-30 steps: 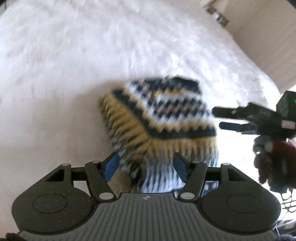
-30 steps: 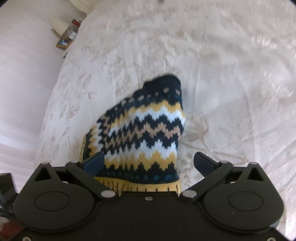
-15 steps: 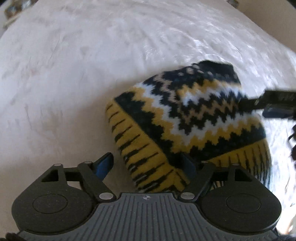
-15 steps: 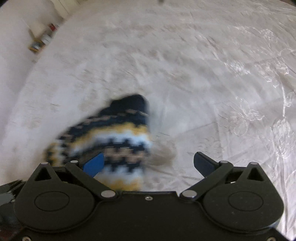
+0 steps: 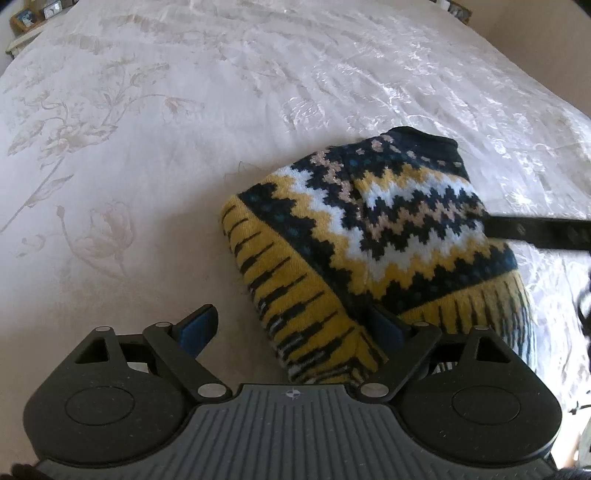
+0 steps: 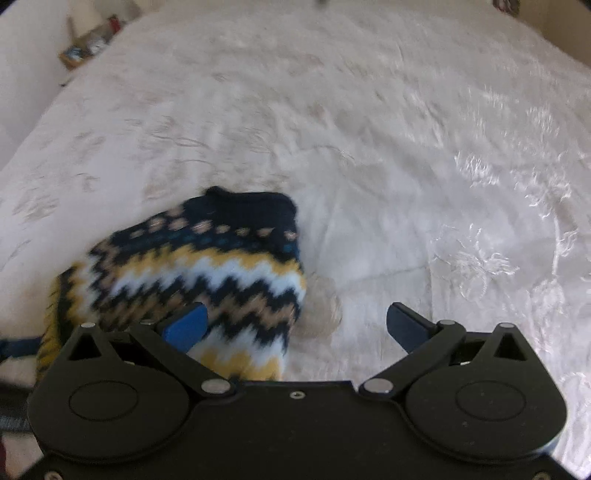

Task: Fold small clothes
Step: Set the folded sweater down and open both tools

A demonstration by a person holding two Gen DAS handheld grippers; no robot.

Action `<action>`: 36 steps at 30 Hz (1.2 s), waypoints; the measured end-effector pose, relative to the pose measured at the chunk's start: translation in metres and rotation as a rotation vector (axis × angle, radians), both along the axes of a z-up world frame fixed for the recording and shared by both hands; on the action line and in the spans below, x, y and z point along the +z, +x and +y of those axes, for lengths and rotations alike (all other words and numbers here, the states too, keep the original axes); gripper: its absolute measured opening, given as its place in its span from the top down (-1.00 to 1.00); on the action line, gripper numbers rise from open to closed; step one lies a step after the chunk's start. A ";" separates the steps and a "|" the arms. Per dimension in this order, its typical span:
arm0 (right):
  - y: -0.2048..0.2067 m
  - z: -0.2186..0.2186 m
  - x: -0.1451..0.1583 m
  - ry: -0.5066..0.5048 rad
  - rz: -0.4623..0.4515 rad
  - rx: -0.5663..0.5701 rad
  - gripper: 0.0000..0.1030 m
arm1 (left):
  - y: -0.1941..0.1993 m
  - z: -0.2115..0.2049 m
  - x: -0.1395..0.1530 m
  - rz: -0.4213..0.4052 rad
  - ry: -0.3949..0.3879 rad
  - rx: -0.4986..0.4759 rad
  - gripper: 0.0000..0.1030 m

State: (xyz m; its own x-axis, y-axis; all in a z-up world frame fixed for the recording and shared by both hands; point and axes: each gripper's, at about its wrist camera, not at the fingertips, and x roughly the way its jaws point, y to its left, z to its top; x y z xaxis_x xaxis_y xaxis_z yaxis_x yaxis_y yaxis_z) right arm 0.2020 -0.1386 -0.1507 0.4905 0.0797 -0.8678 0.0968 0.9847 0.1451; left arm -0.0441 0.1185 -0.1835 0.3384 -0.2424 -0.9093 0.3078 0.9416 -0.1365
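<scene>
A small knitted sweater (image 5: 376, 236) with navy, yellow, white and tan zigzags lies folded into a compact bundle on the white bedspread (image 5: 147, 110). My left gripper (image 5: 291, 328) is open, its jaws wide apart, with the sweater's yellow ribbed hem lying between them near the right finger. In the right wrist view the sweater (image 6: 207, 273) lies at the lower left. My right gripper (image 6: 295, 326) is open and empty, its left finger over the sweater's edge. A right gripper finger (image 5: 539, 229) reaches in at the left view's right edge.
The bedspread (image 6: 406, 147) has an embossed floral pattern and spreads widely around the sweater. Small items (image 6: 88, 44) stand on a surface beyond the bed's far left corner, and others (image 5: 33, 14) show at the top left of the left wrist view.
Both grippers have swung over the bed while open. The sweater has shifted right in the left view and left in the right view, and looks flatter.
</scene>
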 end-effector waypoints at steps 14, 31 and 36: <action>0.009 0.017 -0.040 -0.065 0.095 0.053 -1.00 | 0.002 -0.003 -0.009 -0.005 0.005 0.022 -0.79; -0.078 -0.019 0.088 0.035 -0.324 0.025 -1.00 | -0.092 0.001 0.140 -0.428 0.041 0.194 -0.85; -0.111 -0.009 0.136 -0.034 -0.514 0.050 -1.00 | -0.130 -0.013 0.196 -0.643 0.077 0.263 -0.85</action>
State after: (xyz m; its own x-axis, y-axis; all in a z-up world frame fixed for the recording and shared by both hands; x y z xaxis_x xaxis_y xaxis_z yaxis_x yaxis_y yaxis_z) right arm 0.0909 -0.1479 -0.0148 0.8506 0.0901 -0.5181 -0.0260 0.9912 0.1298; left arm -0.1745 0.1051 0.0121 0.8538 -0.0210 -0.5201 0.0651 0.9956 0.0667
